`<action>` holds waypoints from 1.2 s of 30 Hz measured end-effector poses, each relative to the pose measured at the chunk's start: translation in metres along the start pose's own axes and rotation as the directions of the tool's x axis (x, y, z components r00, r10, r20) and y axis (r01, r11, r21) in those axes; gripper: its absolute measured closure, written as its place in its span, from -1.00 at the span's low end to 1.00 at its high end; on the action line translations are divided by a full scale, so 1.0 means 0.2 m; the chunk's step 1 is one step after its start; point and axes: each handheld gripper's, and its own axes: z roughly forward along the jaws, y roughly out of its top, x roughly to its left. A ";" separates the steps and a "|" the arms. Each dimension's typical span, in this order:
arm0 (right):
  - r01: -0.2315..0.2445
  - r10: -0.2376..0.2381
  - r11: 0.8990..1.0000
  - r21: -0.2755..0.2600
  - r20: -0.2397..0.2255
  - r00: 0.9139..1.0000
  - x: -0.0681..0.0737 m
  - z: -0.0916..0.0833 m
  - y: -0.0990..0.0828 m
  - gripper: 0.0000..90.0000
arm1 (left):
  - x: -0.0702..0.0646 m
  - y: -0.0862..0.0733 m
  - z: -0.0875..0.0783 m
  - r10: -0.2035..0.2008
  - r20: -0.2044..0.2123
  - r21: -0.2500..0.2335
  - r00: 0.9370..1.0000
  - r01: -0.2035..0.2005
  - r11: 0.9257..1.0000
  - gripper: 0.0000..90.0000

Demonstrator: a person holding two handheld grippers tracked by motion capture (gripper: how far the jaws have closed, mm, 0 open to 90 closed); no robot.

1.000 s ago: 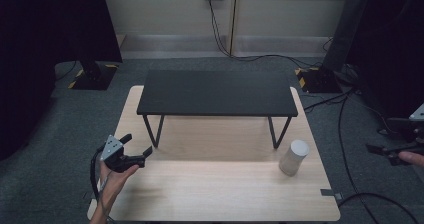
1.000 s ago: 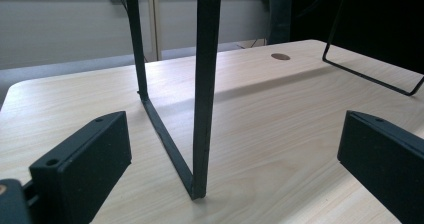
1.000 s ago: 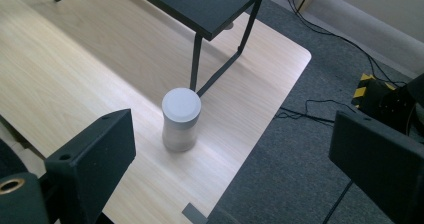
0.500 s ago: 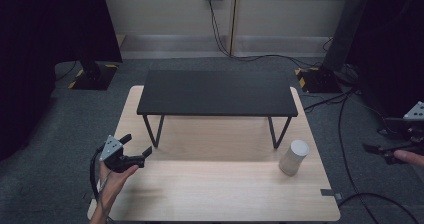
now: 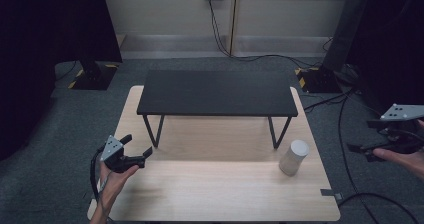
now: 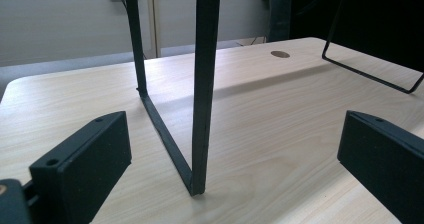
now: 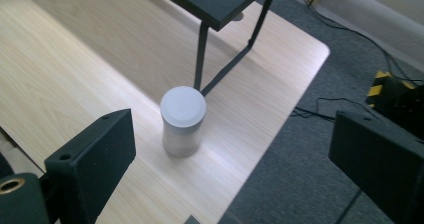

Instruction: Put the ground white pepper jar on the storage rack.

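Hands (image 5: 112,176) low, jaws wide apart

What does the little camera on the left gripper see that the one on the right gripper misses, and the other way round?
The left gripper view looks low across the wooden table at the near leg of the black stand, with a round hole in the tabletop farther off. The right gripper view looks down on a pale lidded cylinder standing upright beside another leg of the stand, plus grey carpet and cables beyond the table edge. Both share the table, the stand, and a pair of black jaws spread wide apart with nothing between them.
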 end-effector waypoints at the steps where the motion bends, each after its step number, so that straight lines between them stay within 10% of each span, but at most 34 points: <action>1: 0.014 -0.014 1.000 0.010 0.002 1.000 0.01 0.05 0.00 -0.90 | 0.00 0.00 0.00 0.002 0.002 0.005 1.000 -0.002 1.000 -1.00; 36: 0.054 -0.033 0.986 0.156 -0.133 0.991 0.03 0.87 -0.02 -0.87 | 0.00 0.01 0.00 0.019 0.002 0.017 1.000 -0.019 1.000 -1.00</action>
